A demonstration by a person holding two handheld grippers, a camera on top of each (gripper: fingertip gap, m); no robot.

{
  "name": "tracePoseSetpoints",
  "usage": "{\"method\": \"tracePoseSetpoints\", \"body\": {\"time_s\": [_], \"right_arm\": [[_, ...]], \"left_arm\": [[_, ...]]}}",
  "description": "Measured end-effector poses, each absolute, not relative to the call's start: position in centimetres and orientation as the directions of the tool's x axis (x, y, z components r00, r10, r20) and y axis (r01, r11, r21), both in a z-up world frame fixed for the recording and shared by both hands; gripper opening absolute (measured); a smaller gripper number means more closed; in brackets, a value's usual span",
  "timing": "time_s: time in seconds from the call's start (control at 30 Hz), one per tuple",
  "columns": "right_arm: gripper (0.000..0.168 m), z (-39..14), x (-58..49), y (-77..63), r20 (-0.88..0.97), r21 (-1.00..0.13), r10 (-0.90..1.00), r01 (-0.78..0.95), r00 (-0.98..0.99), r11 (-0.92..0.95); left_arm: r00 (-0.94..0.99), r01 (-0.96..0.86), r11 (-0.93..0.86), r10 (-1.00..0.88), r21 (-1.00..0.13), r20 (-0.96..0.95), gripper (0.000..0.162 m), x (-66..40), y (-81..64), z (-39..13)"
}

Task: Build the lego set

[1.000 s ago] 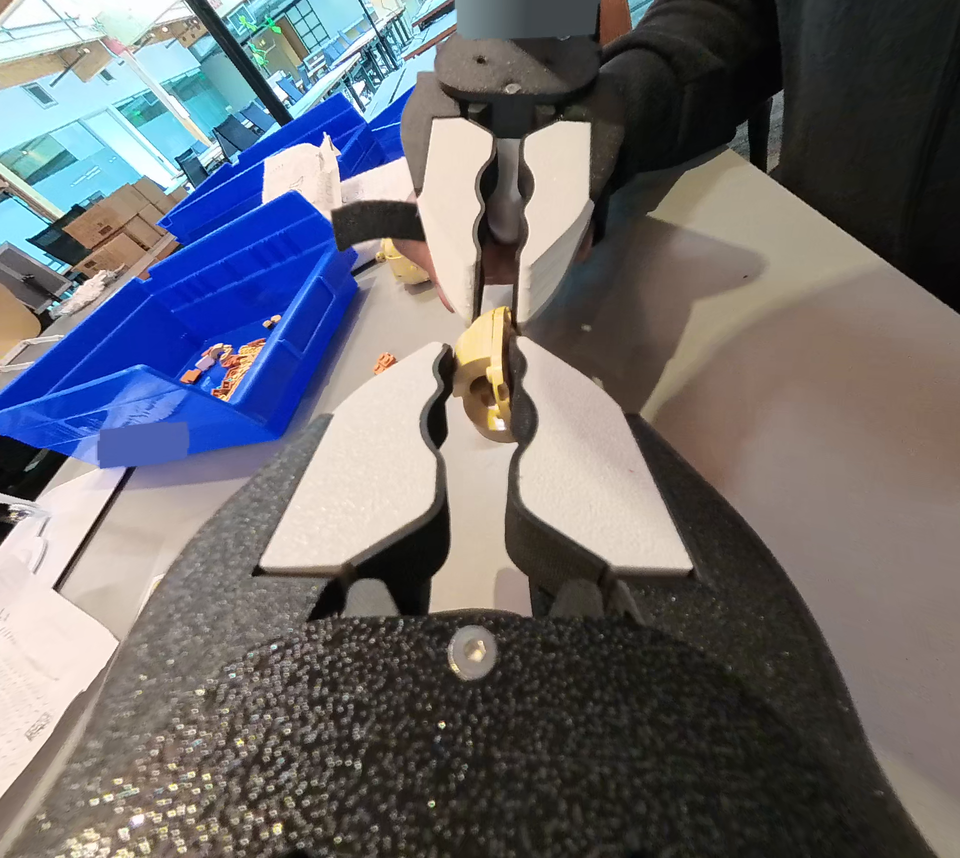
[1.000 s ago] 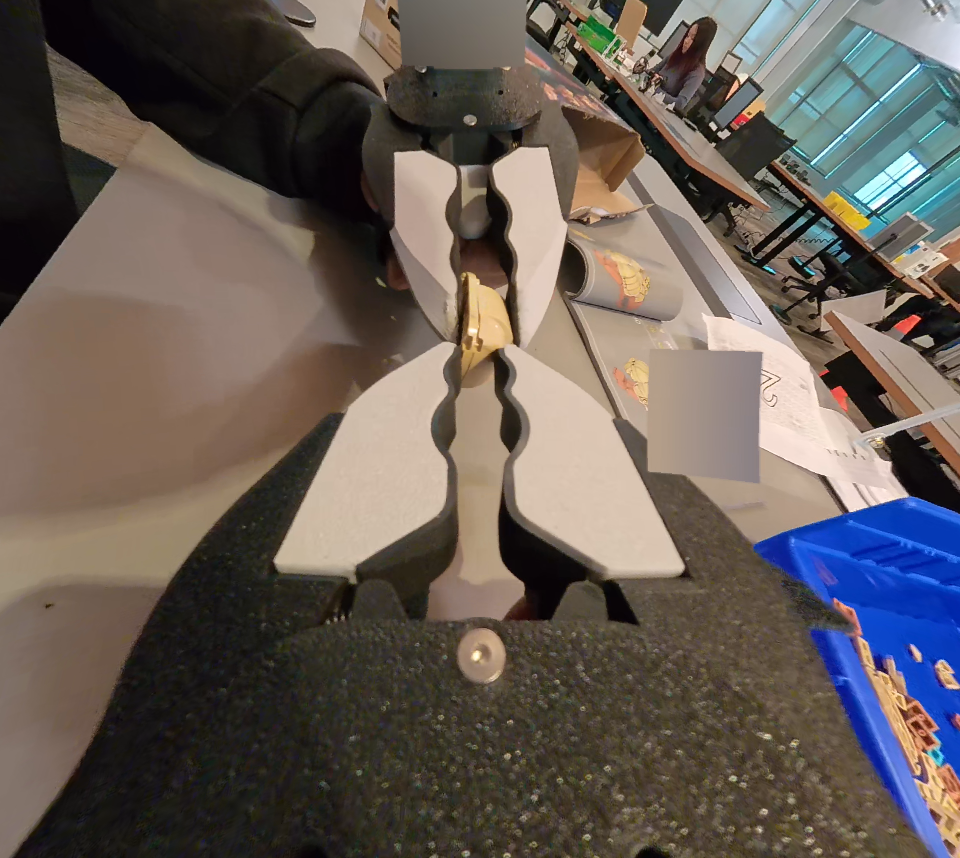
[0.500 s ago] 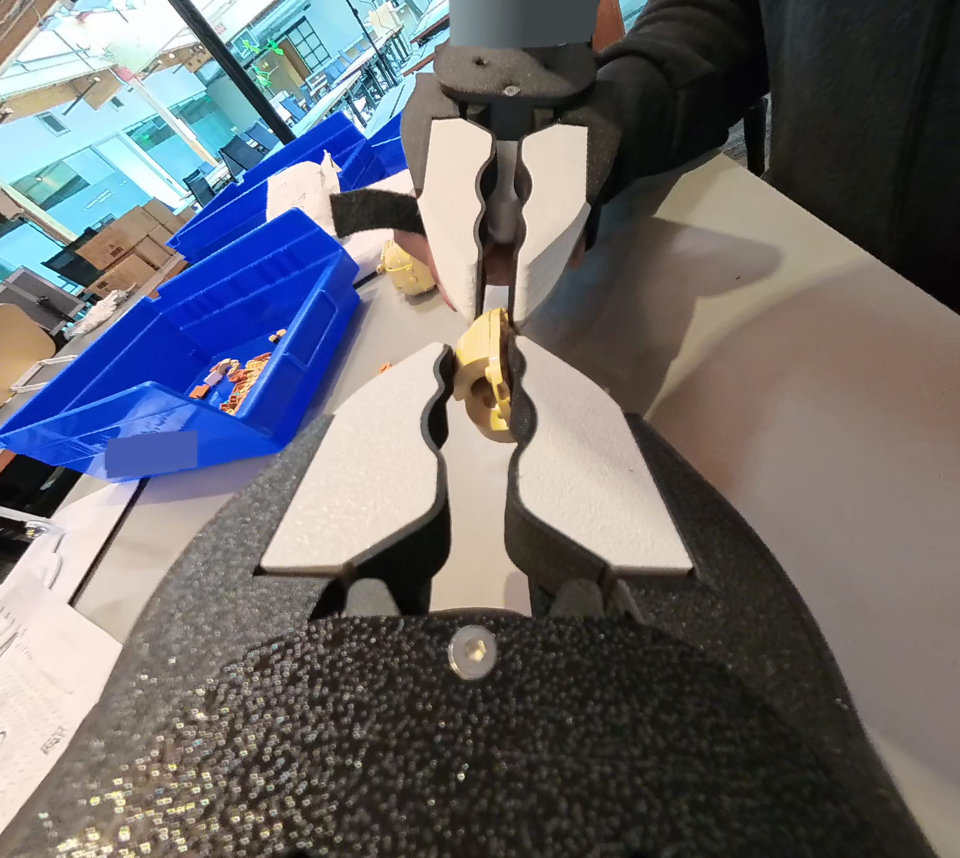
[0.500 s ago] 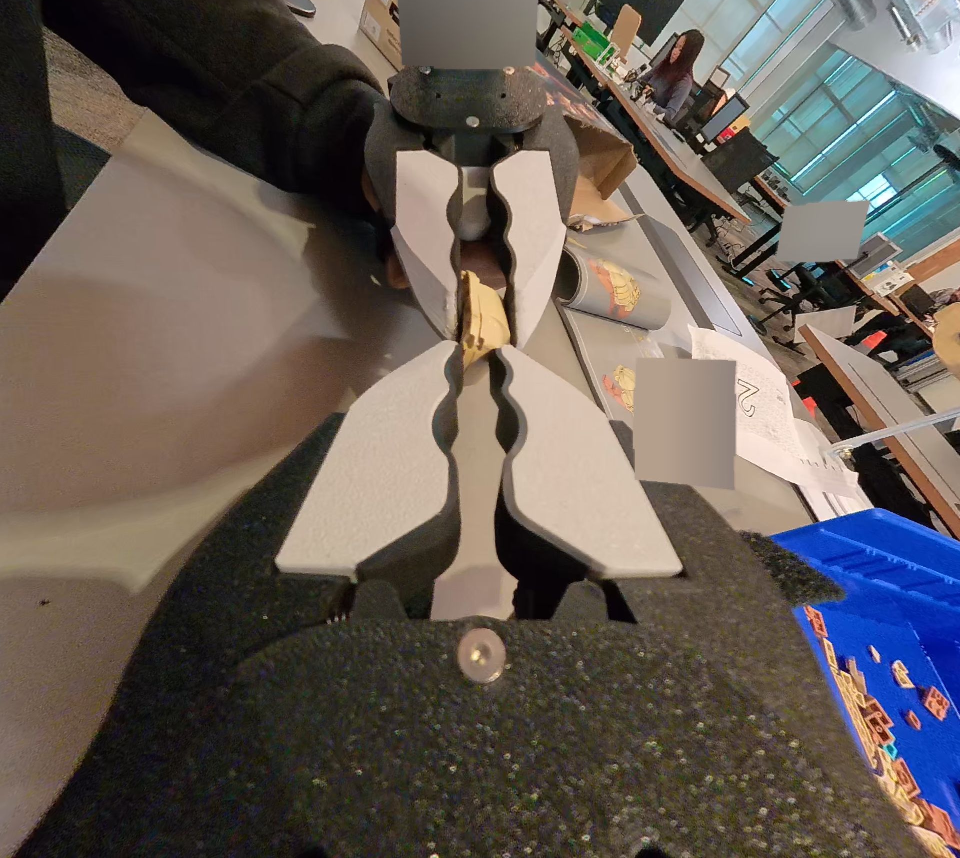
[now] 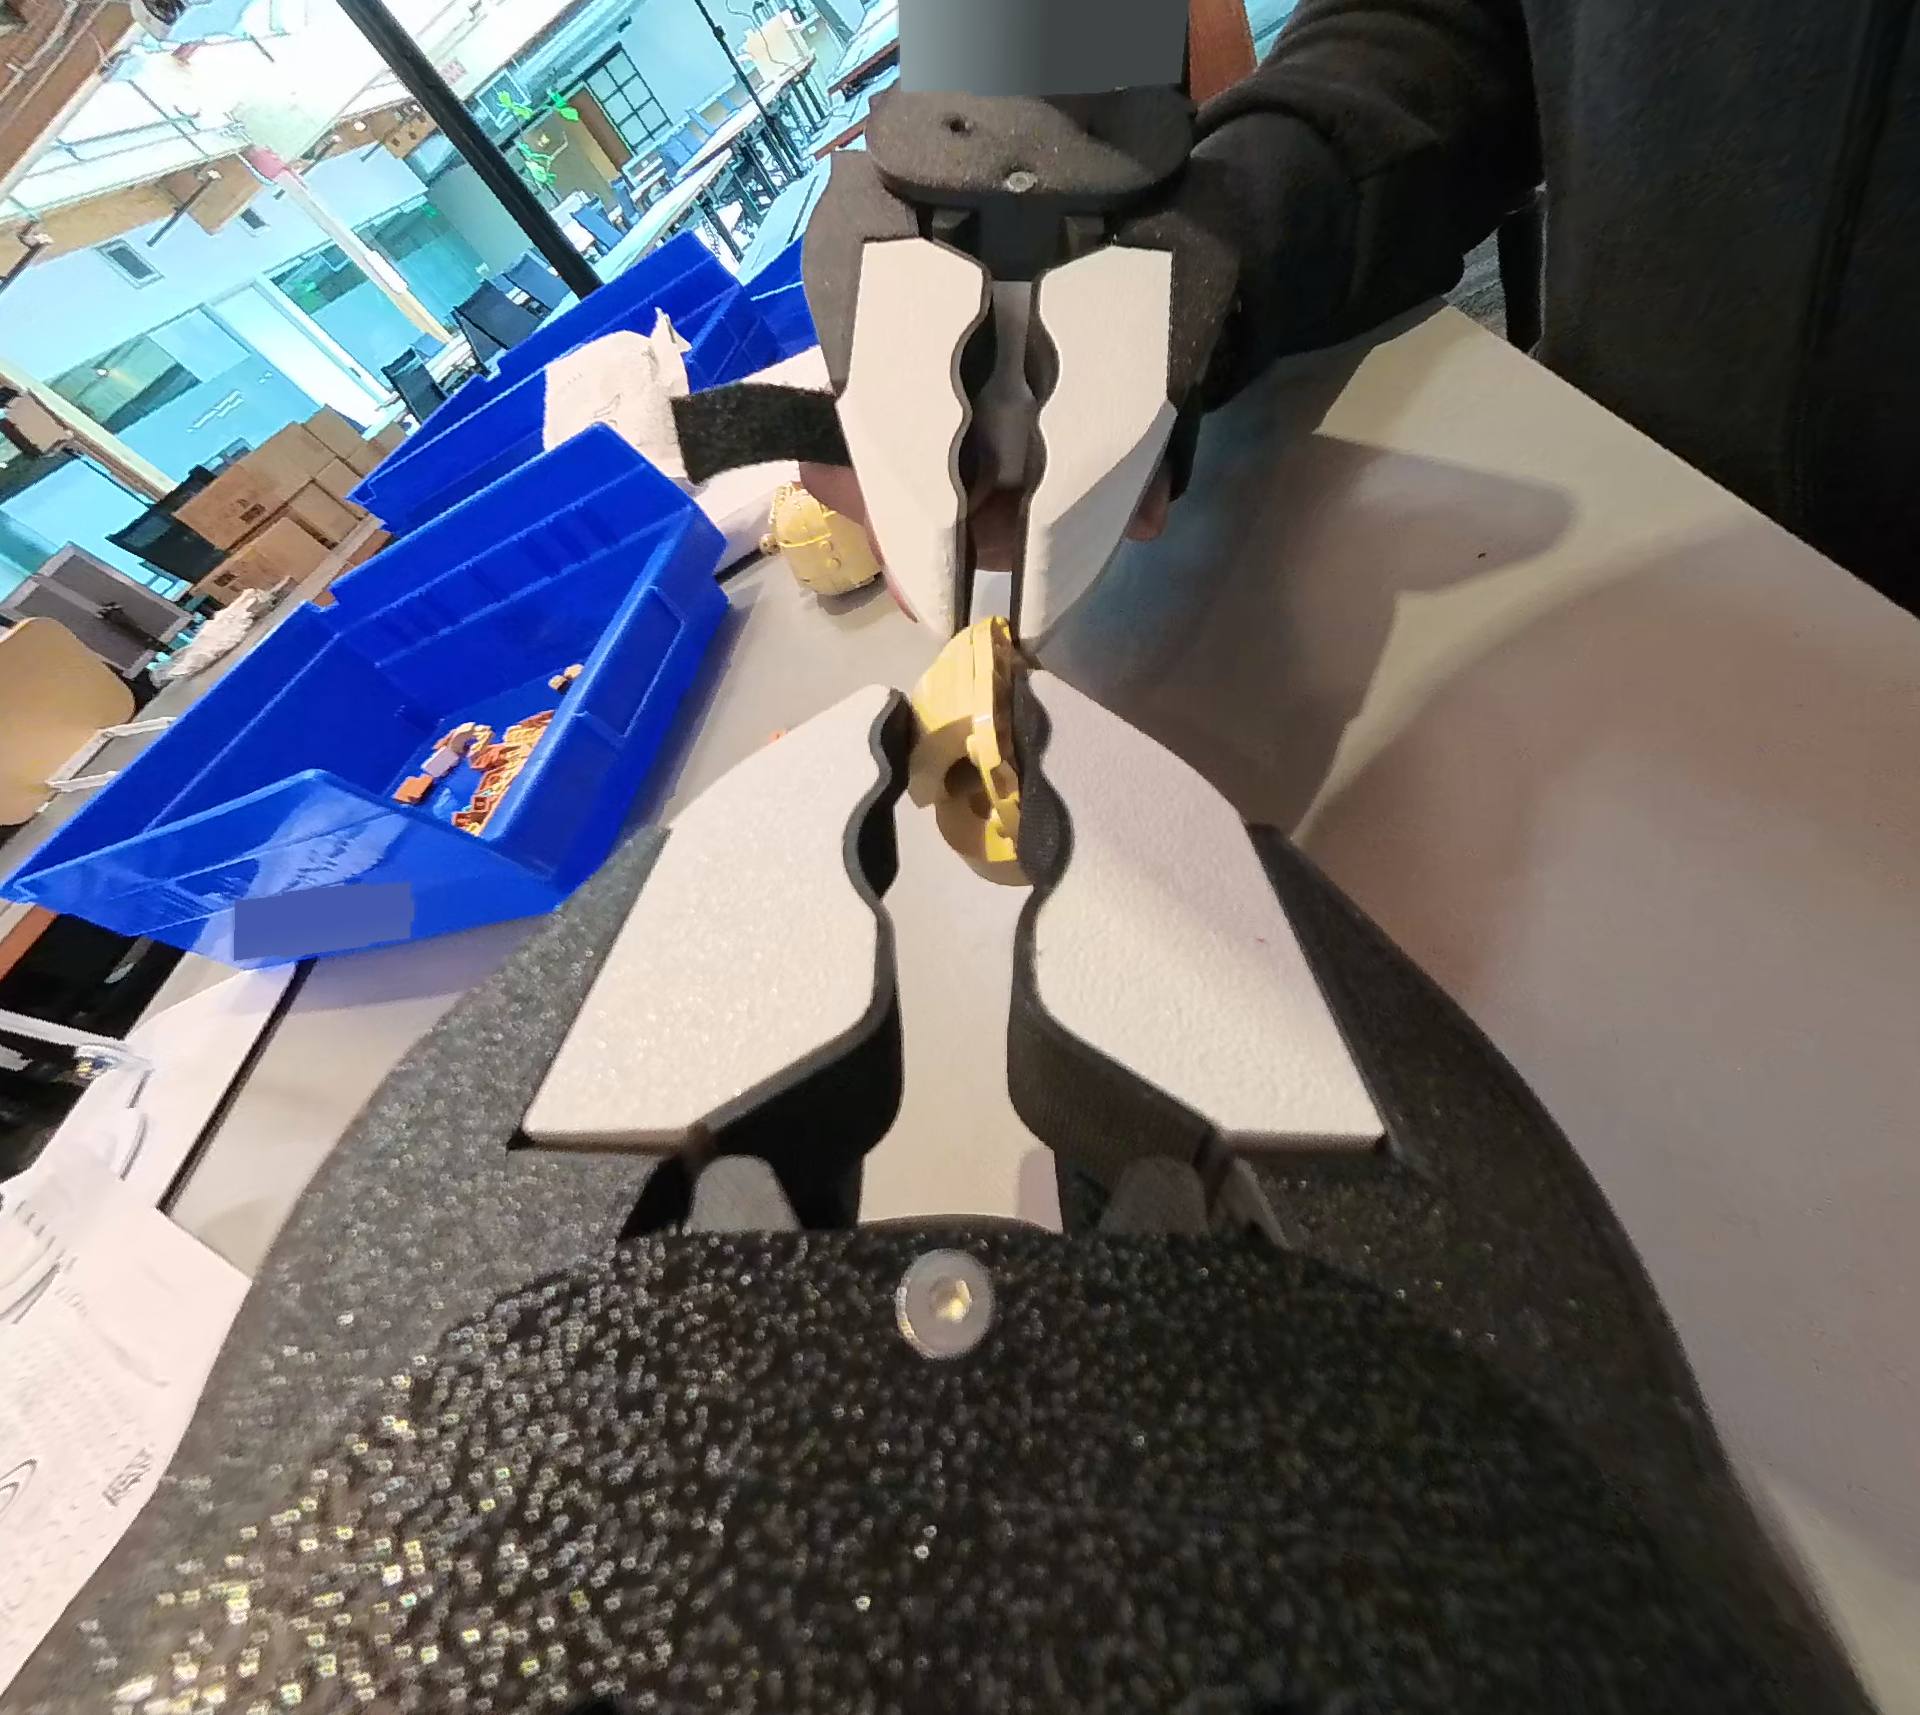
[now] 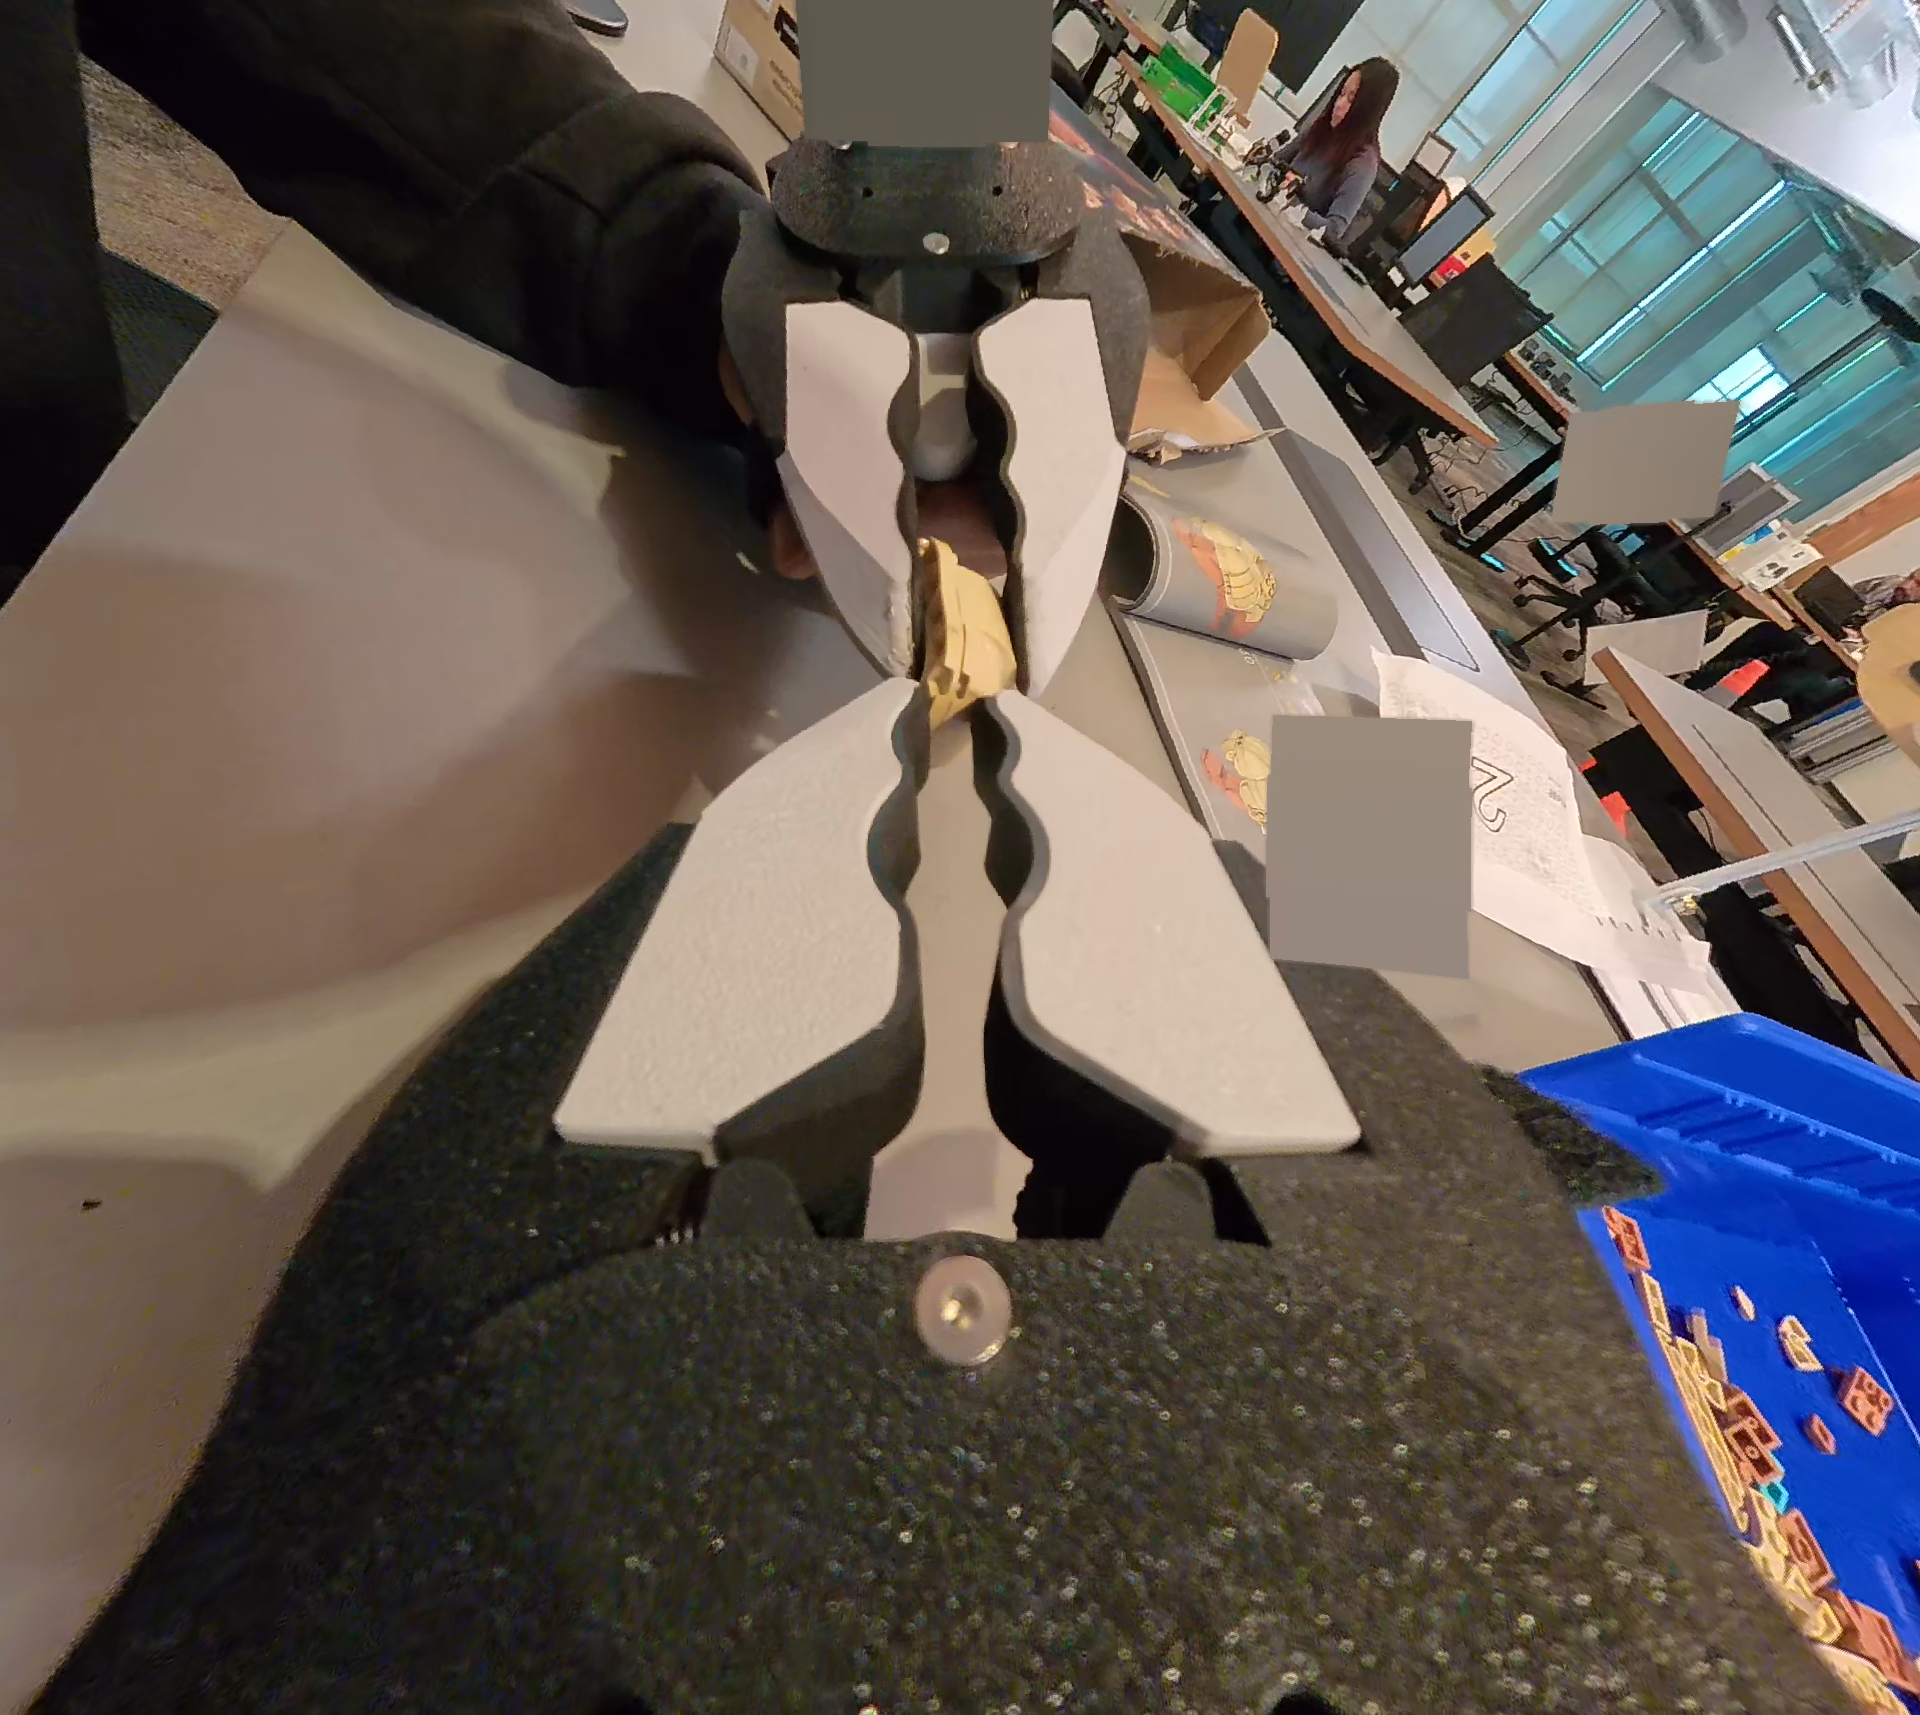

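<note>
Held tip to tip above the grey table [image 5: 1558, 730]: left gripper [image 5: 961, 709] clamped on the tan lego piece [image 5: 971, 761], right gripper [image 6: 951, 709] nipping that piece's far end, mostly hidden between fingers. Printed sheets [image 6: 1496, 792] beside the blue bin [image 5: 436, 678], partly masked, too small to read.

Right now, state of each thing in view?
left hand-held gripper: shut on tan lego piece, held above the table
right hand-held gripper: tips at the tan lego piece; grip unclear
blue bin: open, small bricks inside
booklet: page curled
</note>
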State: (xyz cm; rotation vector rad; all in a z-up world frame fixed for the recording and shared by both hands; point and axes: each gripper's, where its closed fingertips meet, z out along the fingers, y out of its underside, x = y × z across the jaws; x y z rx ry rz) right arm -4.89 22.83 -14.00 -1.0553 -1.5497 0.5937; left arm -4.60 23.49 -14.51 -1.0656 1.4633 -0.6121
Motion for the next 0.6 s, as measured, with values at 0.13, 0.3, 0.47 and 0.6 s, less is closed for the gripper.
{"method": "tracePoseSetpoints", "body": {"time_s": [0.13,0.3,0.47,0.6], "right_arm": [[0.008,-13.9,-4.9,22.9,0.510,-0.822,0.860,0.306,0.019,0.480],[0.009,-13.8,-5.0,23.5,0.509,-0.832,0.859,0.290,0.057,0.474],[0.012,-13.5,-5.0,23.8,0.515,-0.834,0.853,0.279,0.086,0.475],[0.014,-13.3,-5.0,23.8,0.490,-0.852,0.867,0.264,0.093,0.453]], "left_arm": [[0.087,-0.267,0.449,-0.870,-0.853,-0.485,0.018,-4.6,23.5,-14.4],[0.121,-0.283,0.451,-0.859,-0.847,-0.498,0.019,-4.7,24.2,-14.2],[0.138,-0.295,0.471,-0.840,-0.832,-0.525,0.019,-4.8,24.5,-14.1],[0.142,-0.292,0.487,-0.829,-0.823,-0.541,0.019,-4.8,24.4,-13.9]]}}
